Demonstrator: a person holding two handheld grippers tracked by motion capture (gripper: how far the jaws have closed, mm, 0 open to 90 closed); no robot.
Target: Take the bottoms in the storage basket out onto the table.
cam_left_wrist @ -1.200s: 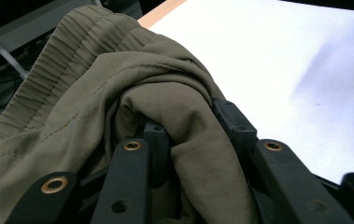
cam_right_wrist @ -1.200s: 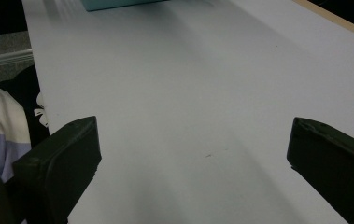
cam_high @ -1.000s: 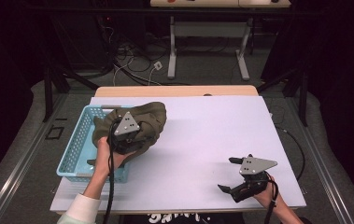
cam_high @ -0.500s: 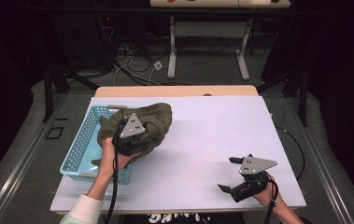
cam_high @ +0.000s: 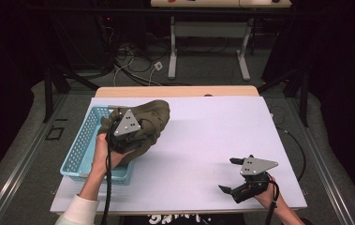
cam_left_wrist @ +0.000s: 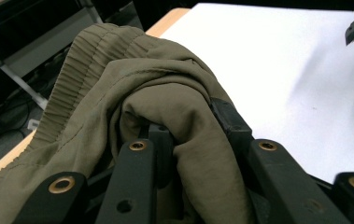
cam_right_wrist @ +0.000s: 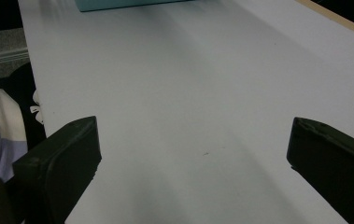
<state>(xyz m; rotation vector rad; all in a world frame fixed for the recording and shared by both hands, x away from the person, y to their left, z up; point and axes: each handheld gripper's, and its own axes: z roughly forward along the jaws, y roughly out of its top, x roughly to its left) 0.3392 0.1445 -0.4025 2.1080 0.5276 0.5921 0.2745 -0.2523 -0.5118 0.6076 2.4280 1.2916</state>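
Nearest the person's edge of the white rectangular table top [cam_high: 198, 154], at the right, the right gripper [cam_high: 227, 175] rested low over the bare surface, held in the person's right hand [cam_high: 271, 199]. Its two black jaws stood spread wide apart with nothing between them; in the right gripper view the right gripper [cam_right_wrist: 191, 154] framed only plain white table [cam_right_wrist: 188, 84], and the near edge of the light blue plastic basket [cam_right_wrist: 118, 3] showed far off at the top.

Farther in and to the left, the person's left hand [cam_high: 104, 157], in a white sleeve, carried the left gripper [cam_high: 129, 123] with its grey three-cornered plate on top. Its jaws had just been closing, and they were pinched on a fold of the crumpled olive-green fabric garment [cam_high: 147, 122]. In the left gripper view the garment [cam_left_wrist: 165, 107] bulged up between and over the black jaws, its ribbed, gathered hem curving along the left side, and the left gripper [cam_left_wrist: 188, 123] was pressed into the cloth on both sides of the fold.

Seen from above, the garment hung bunched from that gripper, partly over the right rim of the basket [cam_high: 79, 150] and partly over the white table just beside it. The basket sat at the left edge of the table, well apart from the right gripper.

Beyond the white top, a strip of light wooden tabletop [cam_high: 175, 91] ran along the far side.
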